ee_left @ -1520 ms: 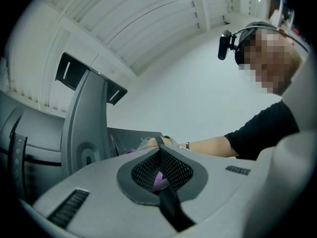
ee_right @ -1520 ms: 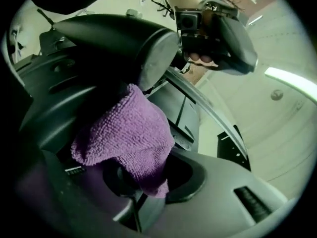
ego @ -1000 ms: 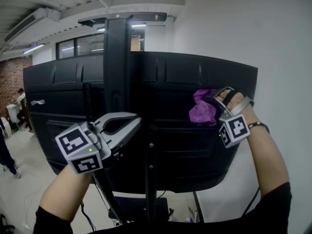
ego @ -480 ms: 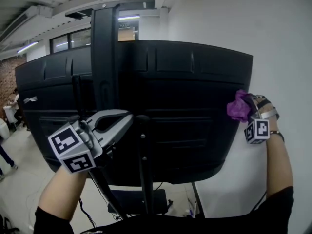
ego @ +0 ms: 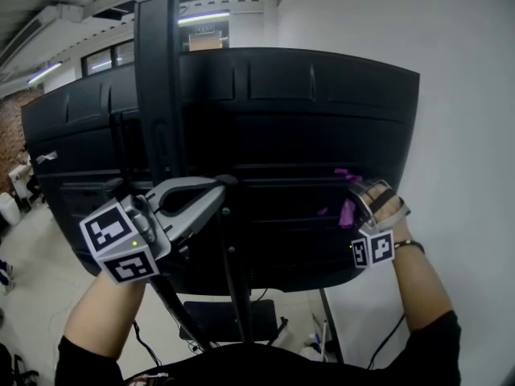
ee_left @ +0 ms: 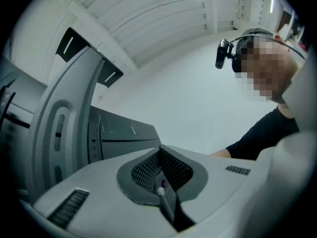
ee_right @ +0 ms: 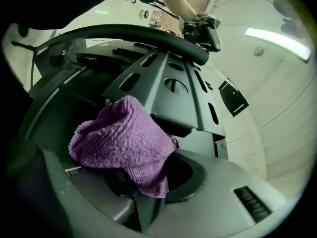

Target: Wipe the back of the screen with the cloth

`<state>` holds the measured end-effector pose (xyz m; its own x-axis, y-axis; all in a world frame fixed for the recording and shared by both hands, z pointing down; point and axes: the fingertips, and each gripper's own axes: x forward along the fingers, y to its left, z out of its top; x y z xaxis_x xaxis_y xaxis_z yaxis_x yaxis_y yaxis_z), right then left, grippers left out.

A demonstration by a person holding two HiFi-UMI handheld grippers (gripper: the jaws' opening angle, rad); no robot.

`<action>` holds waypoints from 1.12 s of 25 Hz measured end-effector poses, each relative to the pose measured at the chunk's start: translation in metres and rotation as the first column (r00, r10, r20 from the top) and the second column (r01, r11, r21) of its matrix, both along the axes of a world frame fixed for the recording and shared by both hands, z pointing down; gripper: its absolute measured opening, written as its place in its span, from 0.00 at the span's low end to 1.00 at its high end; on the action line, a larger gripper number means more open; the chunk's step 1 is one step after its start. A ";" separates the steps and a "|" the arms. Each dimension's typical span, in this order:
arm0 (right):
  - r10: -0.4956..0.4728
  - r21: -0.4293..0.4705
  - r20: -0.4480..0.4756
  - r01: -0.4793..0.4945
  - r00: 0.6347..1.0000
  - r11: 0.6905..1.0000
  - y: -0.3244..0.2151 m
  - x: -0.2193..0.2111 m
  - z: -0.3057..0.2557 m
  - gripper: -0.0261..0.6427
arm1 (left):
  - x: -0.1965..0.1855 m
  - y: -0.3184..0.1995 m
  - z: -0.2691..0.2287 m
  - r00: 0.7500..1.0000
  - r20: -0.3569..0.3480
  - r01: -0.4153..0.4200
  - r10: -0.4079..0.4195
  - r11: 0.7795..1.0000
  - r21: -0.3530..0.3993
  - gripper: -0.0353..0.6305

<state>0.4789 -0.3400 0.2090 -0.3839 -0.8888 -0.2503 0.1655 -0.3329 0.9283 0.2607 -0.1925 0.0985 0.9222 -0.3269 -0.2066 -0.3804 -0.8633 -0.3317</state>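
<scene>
Head view: back of the screen [ego: 306, 119], black and ribbed, fills the centre of the frame, carried on a dark upright stand [ego: 157, 87] left of centre. Right gripper [ego: 360, 209] sits at the lower right part of the screen's back, held by a hand [ego: 392, 209] just inside the screen's right edge. Right gripper view: jaws clamped on the purple cloth [ee_right: 124, 143], which bunches up over the jaw tips and lies against the dark panel of the screen [ee_right: 163, 88]. In the head view only small patches of the cloth [ego: 348, 212] show, low on the back panel near its right edge. Left gripper [ego: 219, 186] is at the lower left of the head view, tips beside the stand below mid-height; contact with the stand cannot be told. Left gripper view: jaws together, nothing between them [ee_left: 161, 182], with the grey curve of the stand [ee_left: 54, 123] at the left of the frame and part of the screen [ee_left: 121, 133] behind it.
</scene>
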 end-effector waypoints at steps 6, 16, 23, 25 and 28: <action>0.005 0.019 0.003 -0.006 1.000 1.000 -0.003 0.007 0.004 0.18 | 0.009 0.016 0.024 1.000 0.008 -0.006 0.006 0.999 -0.042 0.05; 0.215 -0.056 0.153 -0.209 0.964 0.976 -0.015 0.139 0.030 0.18 | 0.020 0.024 0.077 1.000 0.018 -0.011 0.014 0.991 -0.133 0.05; 0.358 -0.246 0.373 -0.281 0.856 0.928 -0.014 0.189 0.061 0.18 | 0.011 0.018 0.116 1.000 -0.025 0.011 -0.017 0.970 -0.244 0.05; 0.263 -0.272 0.421 -0.156 0.868 0.950 0.000 0.147 0.076 0.18 | 0.011 0.015 0.127 0.999 -0.029 0.024 -0.033 0.964 -0.266 0.05; 0.072 -0.289 0.419 0.058 0.905 0.956 0.025 0.051 0.105 0.18 | 0.013 0.009 0.144 0.998 -0.029 0.042 -0.052 0.955 -0.294 0.05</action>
<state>0.5299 -0.3155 0.3141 -0.2929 -0.9486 -0.1196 -0.2609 -0.0410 0.9645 0.2737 -0.1837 0.2426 0.8980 -0.4210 -0.1278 -0.4299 -0.9014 -0.0518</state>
